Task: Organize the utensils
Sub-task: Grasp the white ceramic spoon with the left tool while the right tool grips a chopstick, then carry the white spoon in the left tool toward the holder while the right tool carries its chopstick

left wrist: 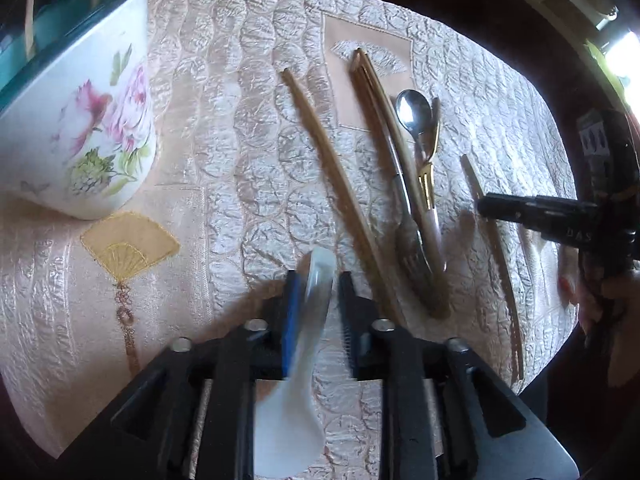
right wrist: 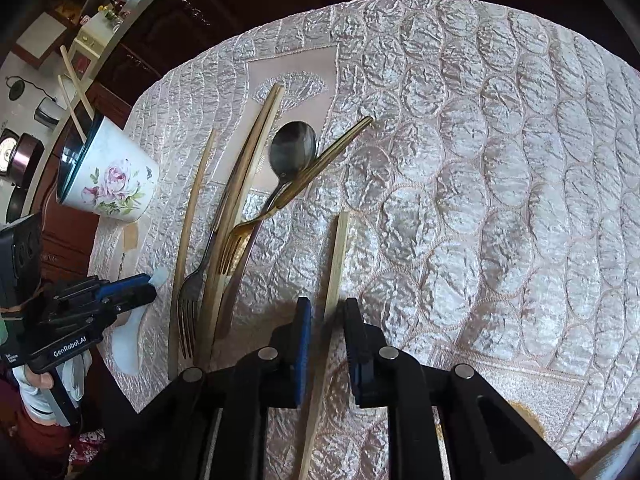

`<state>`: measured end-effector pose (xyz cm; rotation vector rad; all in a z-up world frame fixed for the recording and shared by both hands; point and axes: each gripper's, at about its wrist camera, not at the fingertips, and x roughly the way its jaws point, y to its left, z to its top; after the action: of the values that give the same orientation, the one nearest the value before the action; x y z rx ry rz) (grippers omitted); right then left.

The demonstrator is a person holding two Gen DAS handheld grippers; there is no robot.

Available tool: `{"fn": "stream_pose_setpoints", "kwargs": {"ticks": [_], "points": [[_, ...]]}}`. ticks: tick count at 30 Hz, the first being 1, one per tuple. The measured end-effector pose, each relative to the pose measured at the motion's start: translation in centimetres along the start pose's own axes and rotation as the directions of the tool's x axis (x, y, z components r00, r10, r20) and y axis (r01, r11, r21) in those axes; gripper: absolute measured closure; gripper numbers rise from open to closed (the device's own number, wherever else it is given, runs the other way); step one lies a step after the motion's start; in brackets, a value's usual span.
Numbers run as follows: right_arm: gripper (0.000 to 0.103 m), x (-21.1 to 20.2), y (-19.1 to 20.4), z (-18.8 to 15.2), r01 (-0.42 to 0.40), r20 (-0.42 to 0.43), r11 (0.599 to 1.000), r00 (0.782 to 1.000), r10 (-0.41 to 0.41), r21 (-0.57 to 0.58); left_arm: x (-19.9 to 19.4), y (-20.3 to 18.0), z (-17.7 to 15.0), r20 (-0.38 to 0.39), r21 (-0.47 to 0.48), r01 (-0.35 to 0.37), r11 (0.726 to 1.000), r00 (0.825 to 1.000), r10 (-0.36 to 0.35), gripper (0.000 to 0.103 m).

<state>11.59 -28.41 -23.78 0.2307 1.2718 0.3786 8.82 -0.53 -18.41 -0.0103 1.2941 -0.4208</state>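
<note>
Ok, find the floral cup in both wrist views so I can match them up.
Left wrist: the floral cup fills the upper left corner, chopsticks standing in it.
Right wrist: the same cup sits small at the left edge of the tablecloth.
Shared landmark: the silver spoon among the loose utensils.

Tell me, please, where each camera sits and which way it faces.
Left wrist: on the left claw, looking along its fingers over the tablecloth at the white spoon between them; the right claw enters at right.
Right wrist: on the right claw, facing a chopstick; the left claw and a gloved hand show.
Shared: floral cup, steel spoon.
</note>
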Motion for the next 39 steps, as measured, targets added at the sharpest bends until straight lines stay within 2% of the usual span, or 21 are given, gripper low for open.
{"fn": "stream_pose_setpoints", "kwargs": {"ticks": [2,6,7,8,11,14,19,24,27,33,39], "points": [[0.077,0.2,0.1,0.8,0.012,0.008,1.0,1.0,-0.012,0.003,0.2,-0.2,0.2,-0.003,0.023,-0.025,0.999,1.0,0.025,0.071],[0.079,0.8,0.4,2.1,0.056,0.02,0.998,0.998,-0.056,-0.009,1.3,-0.7,0.6,-0.033,0.087,-0.068,0.994,0.997,0.071,0.071],[0.082,0.8,0.3,2.2,0.061,0.025,0.998,0.998,-0.06,-0.011,1.5,-0.9,0.7,-0.033,0.102,-0.076,0.992,0.996,0.08,0.071],[0.094,1.1,0.6,2.4,0.07,0.031,0.997,0.997,-0.069,-0.018,1.6,-1.1,0.7,-0.034,0.114,-0.081,0.99,0.996,0.086,0.071],[0.098,1.3,1.5,2.4,0.068,0.047,0.997,0.997,-0.066,-0.028,1.6,-1.1,0.8,-0.027,0.129,-0.077,0.989,0.996,0.082,0.091],[0.098,-0.4,2.4,2.0,0.051,0.091,0.998,0.995,-0.047,-0.046,0.5,-0.6,0.4,-0.011,0.101,-0.027,0.994,1.0,0.028,0.091],[0.098,-4.6,4.4,1.2,0.022,0.172,0.994,0.985,-0.004,-0.104,-3.5,-0.4,-0.5,0.097,0.05,0.013,0.999,0.995,-0.018,0.091],[0.098,-8.3,6.7,0.4,-0.003,0.234,0.988,0.971,0.04,-0.156,-7.8,-0.5,-1.3,0.207,0.035,0.012,0.999,0.978,-0.019,0.091],[0.098,-10.7,8.4,-0.2,-0.012,0.273,0.98,0.96,0.067,-0.198,-9.6,-0.4,-1.8,0.24,0.034,-0.014,0.999,0.971,0.005,0.091],[0.098,-13.9,12.0,-1.4,0.0,0.336,0.964,0.937,0.093,-0.267,-13.3,0.0,-3.0,0.312,0.022,-0.018,1.0,0.95,0.011,0.092],[0.098,-16.6,14.7,-1.0,-0.009,0.39,0.952,0.911,0.134,-0.305,-16.2,0.4,-3.1,0.37,-0.014,-0.03,0.999,0.929,0.033,0.092]]}}
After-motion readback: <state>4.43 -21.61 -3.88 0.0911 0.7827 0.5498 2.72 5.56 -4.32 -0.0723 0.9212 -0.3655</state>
